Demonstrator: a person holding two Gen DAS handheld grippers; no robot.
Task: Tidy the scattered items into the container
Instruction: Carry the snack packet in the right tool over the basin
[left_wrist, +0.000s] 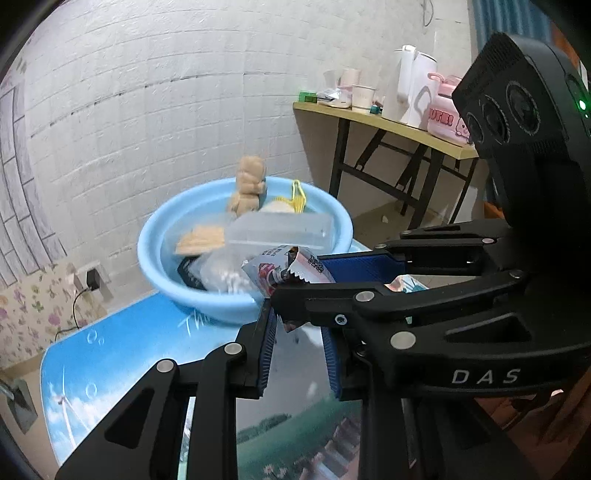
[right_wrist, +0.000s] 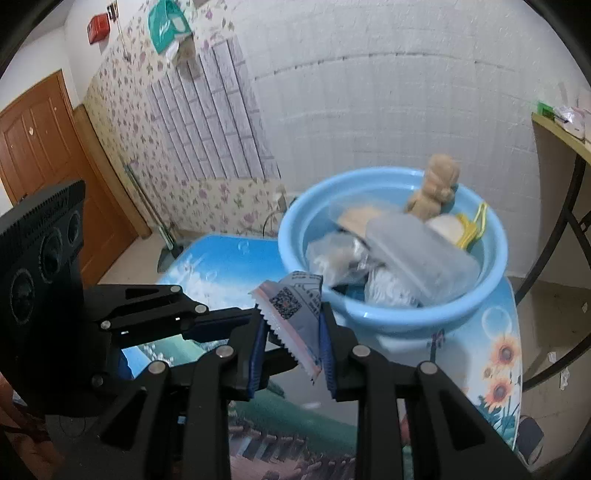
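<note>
A light blue basin (left_wrist: 240, 306) (right_wrist: 399, 317) stands on the picture-printed table and holds a tan plush toy (left_wrist: 249, 188) (right_wrist: 436, 184), a clear plastic box (left_wrist: 280, 229) (right_wrist: 424, 254), plastic bags and a yellow item. My right gripper (right_wrist: 291, 332) is shut on a snack packet (right_wrist: 295, 314) with a QR code, held just short of the basin's near rim. In the left wrist view the right gripper (left_wrist: 306, 288) holds that packet (left_wrist: 280, 273) at the rim. My left gripper (left_wrist: 295, 350) is open and empty below it.
The table top (left_wrist: 122, 347) (right_wrist: 495, 354) has a sky and sunflower print. A wooden side table (left_wrist: 388, 122) at the right carries a kettle, cups and a pink box. A wooden door (right_wrist: 44, 147) is at the left.
</note>
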